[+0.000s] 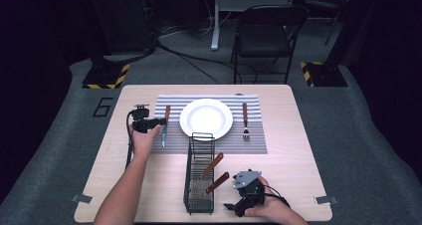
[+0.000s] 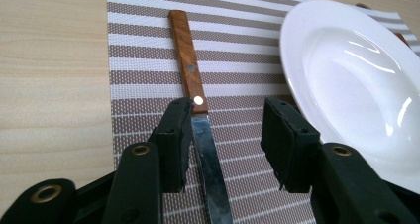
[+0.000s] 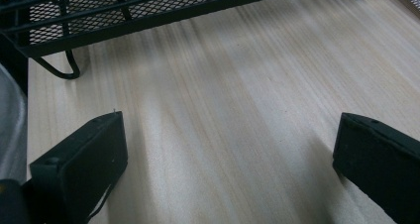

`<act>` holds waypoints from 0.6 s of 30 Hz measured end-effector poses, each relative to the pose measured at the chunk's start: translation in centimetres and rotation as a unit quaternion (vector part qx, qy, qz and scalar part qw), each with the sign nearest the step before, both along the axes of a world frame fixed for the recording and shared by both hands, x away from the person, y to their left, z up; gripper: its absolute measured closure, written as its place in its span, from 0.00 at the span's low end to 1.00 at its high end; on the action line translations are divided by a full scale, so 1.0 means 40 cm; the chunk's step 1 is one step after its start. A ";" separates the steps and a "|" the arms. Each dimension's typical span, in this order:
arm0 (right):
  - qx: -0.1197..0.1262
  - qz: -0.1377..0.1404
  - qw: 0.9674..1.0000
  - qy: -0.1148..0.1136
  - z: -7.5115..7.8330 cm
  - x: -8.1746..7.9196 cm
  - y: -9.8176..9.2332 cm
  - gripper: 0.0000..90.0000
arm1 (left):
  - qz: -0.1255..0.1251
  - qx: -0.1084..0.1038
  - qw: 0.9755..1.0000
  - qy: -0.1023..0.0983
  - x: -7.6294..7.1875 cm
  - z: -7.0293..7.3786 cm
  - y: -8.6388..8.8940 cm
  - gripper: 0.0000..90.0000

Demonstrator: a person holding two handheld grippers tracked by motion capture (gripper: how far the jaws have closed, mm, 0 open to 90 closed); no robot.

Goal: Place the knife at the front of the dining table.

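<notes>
A knife [image 1: 164,126] with a wooden handle [image 2: 187,60] lies on the striped placemat [image 1: 249,140], left of the white plate [image 1: 206,118]. My left gripper [image 1: 160,122] hovers over it. Its jaws stand apart [image 2: 228,135] with the blade below and between them, close to the left jaw; the pads do not press on it. A fork [image 1: 245,121] lies right of the plate. My right gripper [image 1: 230,207] rests open near the table's front edge, right of the black wire basket [image 1: 201,135], with bare wood between its jaws [image 3: 228,159].
Two wooden-handled utensils [image 1: 215,164] lean in the wire basket, whose mesh and feet [image 3: 148,11] stand just beyond my right gripper. The plate's rim [image 2: 356,80] lies close to my left gripper's right jaw. A folding chair [image 1: 266,36] stands beyond the table.
</notes>
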State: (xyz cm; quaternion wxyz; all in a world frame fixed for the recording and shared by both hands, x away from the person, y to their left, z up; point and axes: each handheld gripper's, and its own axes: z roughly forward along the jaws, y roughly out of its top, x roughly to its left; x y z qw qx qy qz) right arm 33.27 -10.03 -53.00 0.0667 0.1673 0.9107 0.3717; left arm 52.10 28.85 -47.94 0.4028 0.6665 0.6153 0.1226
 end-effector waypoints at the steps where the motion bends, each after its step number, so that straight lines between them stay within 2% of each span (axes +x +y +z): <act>1: 0.000 0.000 1.000 0.000 0.000 0.000 0.000 0.00 | -0.007 0.002 1.000 -0.002 -0.007 0.004 0.000 0.60; 4: 0.000 0.000 1.000 0.000 0.000 0.000 0.000 0.00 | -0.017 0.003 1.000 -0.010 -0.027 0.017 0.000 0.59; 7: 0.000 0.000 1.000 0.000 0.000 0.000 0.000 0.00 | -0.032 0.012 0.999 -0.028 -0.052 0.033 0.003 0.58; 10: 0.000 0.000 1.000 0.000 0.000 0.000 0.000 0.00 | -0.046 0.019 0.998 -0.032 -0.074 0.050 0.004 0.57; 13: 0.000 0.000 1.000 0.000 0.000 0.000 0.000 0.00 | -0.061 0.019 0.997 -0.049 -0.106 0.069 -0.003 0.55; 18: 0.000 0.001 1.000 -0.001 0.000 0.000 0.000 0.00 | -0.093 0.046 0.993 -0.061 -0.145 0.084 0.000 0.54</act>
